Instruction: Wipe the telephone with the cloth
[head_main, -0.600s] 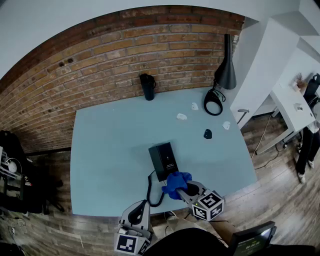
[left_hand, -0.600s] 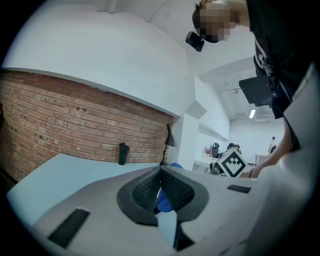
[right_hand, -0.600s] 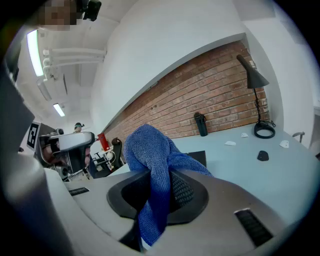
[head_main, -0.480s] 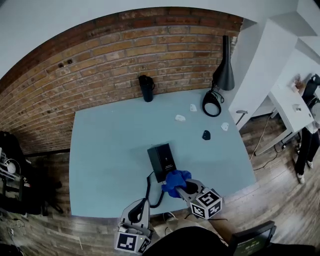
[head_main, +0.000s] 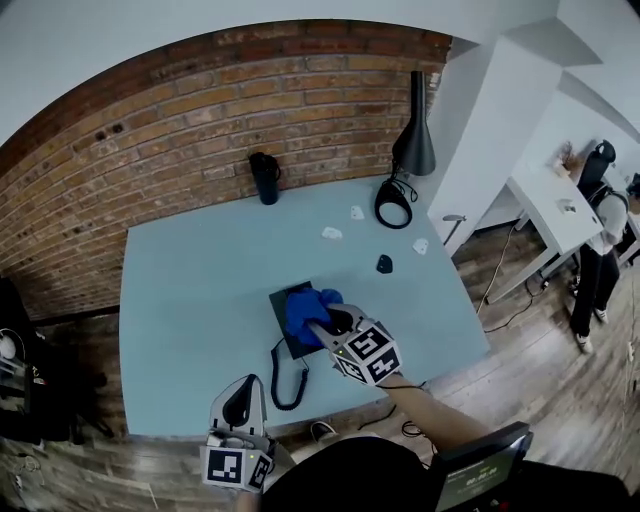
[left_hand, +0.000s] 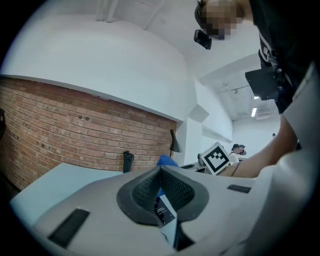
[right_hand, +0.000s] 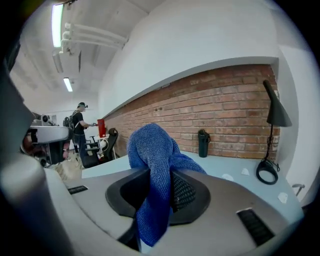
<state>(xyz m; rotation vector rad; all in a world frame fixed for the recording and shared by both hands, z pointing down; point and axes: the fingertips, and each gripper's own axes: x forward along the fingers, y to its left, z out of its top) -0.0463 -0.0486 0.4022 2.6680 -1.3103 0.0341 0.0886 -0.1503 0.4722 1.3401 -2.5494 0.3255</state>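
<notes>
Head view, change: the right gripper (head_main: 335, 321) has moved from the phone's near right corner to over its top. The cloth (head_main: 308, 306), which hung off that corner half a second ago, now lies on the phone (head_main: 281, 307).
Head view, meaning: judged from this, the wiping stroke is under way, with the cloth in contact with the top face. The left strip and near end are still uncovered.
Head view, phone: mid-table (head_main: 180, 300), a little nearer than centre. Its cord (head_main: 285, 375) loops toward the near edge.
Head view, right gripper: reaches in from the near right, jaws over the phone's right half, cloth bunched at the tips.
Head view, left gripper: the left gripper (head_main: 239, 392) sits at the table's near edge, well apart from the phone, to its near left.
Left gripper view, jaws: the pads meet at the tips, with nothing between them.
Left gripper view, cloth: the blue cloth (left_hand: 166, 161) shows beyond the jaws, far and slightly right. The right gripper's marker cube (left_hand: 217, 156) is just right of it.
Right gripper view, jaws: the right gripper (right_hand: 161, 181) is clamped on the cloth (right_hand: 150, 160). One fold stands above the pads and another hangs below.
Right gripper view, phone: not visible, hidden below the gripper body. A flask (right_hand: 202, 143) and a lamp (right_hand: 275, 115) stand at the far wall.
</notes>
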